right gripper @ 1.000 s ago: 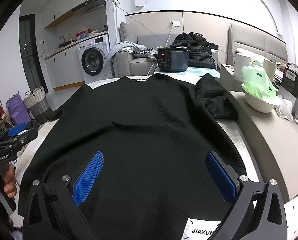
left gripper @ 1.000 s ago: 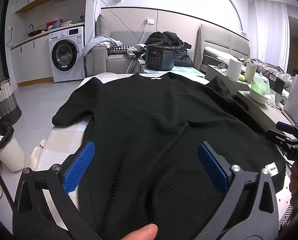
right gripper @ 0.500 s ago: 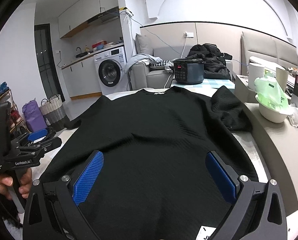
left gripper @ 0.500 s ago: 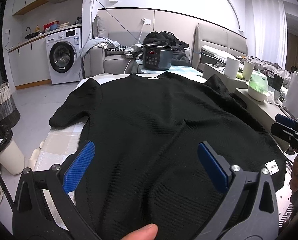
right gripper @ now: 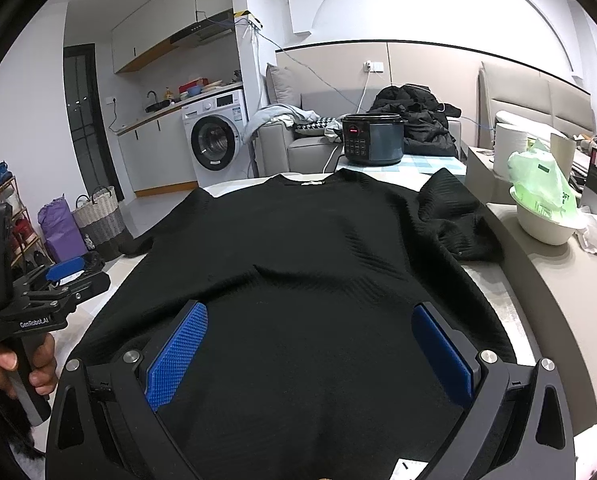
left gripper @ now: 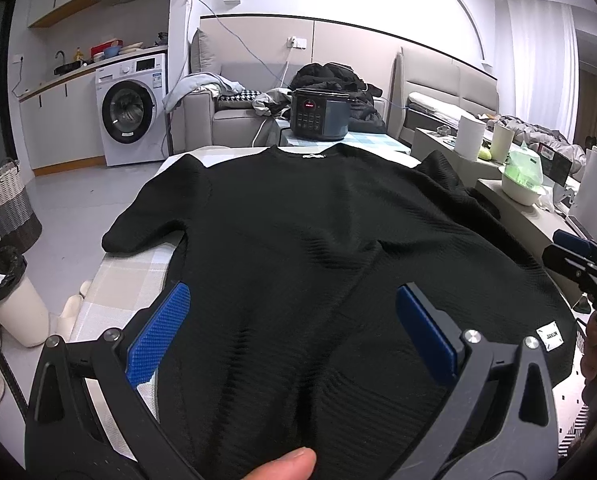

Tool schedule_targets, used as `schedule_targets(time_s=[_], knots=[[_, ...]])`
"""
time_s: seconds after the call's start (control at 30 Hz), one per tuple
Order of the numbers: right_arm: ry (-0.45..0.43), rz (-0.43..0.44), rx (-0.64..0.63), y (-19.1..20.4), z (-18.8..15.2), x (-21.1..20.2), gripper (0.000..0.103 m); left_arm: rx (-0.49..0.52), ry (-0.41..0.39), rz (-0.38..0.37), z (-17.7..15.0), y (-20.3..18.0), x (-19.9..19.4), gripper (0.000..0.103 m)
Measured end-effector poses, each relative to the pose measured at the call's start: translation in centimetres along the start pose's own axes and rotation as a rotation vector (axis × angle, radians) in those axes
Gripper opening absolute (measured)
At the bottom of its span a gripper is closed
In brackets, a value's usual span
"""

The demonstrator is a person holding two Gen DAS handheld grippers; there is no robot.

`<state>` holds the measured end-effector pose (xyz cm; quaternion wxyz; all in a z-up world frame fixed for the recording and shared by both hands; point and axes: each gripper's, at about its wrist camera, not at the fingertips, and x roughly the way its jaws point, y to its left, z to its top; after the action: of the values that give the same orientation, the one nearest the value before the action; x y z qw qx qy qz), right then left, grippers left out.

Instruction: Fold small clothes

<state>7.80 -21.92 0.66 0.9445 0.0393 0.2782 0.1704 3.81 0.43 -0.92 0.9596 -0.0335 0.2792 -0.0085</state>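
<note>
Here, label by label:
Left hand-held gripper (left gripper: 294, 328): black frame with blue ribbed pads, at the bottom of the left wrist view; fingers spread wide apart, gripping nothing, poised over the garment's lower part.
Right hand-held gripper (right gripper: 310, 344): same build, at the bottom of the right wrist view; fingers likewise wide apart, empty, above the hem area.
Hands: a fingertip (left gripper: 282, 465) shows at the bottom edge of the left view; a hand (right gripper: 22, 368) grips the other tool's handle at the lower left of the right view.
Black ribbed knit sweater (left gripper: 318, 240): spread flat across the middle of both views, neckline at the top, one sleeve out to the left, the other bunched at the upper right.
White fabric label (left gripper: 551, 335): on the hem, lower right of the left view.
Pale checked surface (left gripper: 126, 280): under the sweater, bare at the lower left.
Dark electric cooker (left gripper: 318, 114): top centre, beyond the neckline.
</note>
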Motion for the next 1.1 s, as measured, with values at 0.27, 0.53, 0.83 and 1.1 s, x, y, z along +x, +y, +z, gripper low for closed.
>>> schedule_targets(time_s=[0.27, 0.53, 0.83, 1.1], knots=[[-0.028, 0.003, 0.075, -1.7, -0.1, 0.3, 0.103, -0.006, -0.01, 0.018, 0.4, 0.5, 0.3, 0.102], [-0.012, -0.059, 0.184, -4.9, 1.4, 1.5, 0.103, -0.017, 0.001, 0.007, 1.3, 1.3, 1.7, 0.102], [0.042, -0.209, 0.365, -11.9, 4.5, 5.3, 0.094, -0.002, 0.028, -0.002, 3.8, 2.3, 5.2, 0.102], [0.128, -0.331, 0.565, -18.5, 5.2, 11.2, 0.074, -0.017, 0.083, 0.007, 5.4, 2.9, 10.1, 0.102]])
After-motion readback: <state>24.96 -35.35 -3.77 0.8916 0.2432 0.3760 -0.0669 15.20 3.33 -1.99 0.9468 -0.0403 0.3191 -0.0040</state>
